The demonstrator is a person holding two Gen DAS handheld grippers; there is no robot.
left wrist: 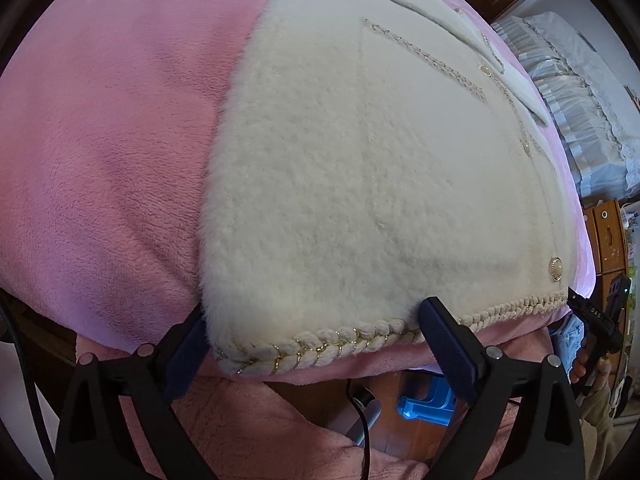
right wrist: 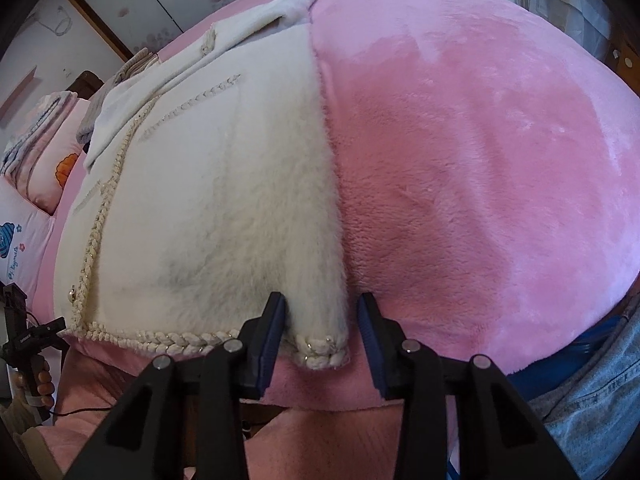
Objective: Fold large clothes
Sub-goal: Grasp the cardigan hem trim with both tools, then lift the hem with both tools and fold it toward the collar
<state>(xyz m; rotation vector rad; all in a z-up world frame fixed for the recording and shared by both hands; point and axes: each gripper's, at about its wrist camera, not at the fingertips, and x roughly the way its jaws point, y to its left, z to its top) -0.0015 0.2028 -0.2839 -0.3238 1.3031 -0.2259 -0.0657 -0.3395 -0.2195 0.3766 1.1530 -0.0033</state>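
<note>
A cream fuzzy coat [left wrist: 360, 168] with braided trim and pearl buttons lies flat on a pink blanket [left wrist: 104, 152], its hem toward me. My left gripper [left wrist: 312, 336] is open, its jaws straddling the hem's left corner. In the right wrist view the same coat [right wrist: 208, 208] lies on the blanket [right wrist: 480, 160]. My right gripper [right wrist: 320, 324] is open, its jaws on either side of the hem's right corner, with the fabric between them, not clamped.
The bed edge runs just below the hem. A blue object [left wrist: 428, 404] and a cable lie on the wooden floor below. Pillows [right wrist: 44, 152] lie at the bed's left. Wooden furniture [left wrist: 608, 236] stands at the right. The other gripper shows at each view's edge [right wrist: 24, 336].
</note>
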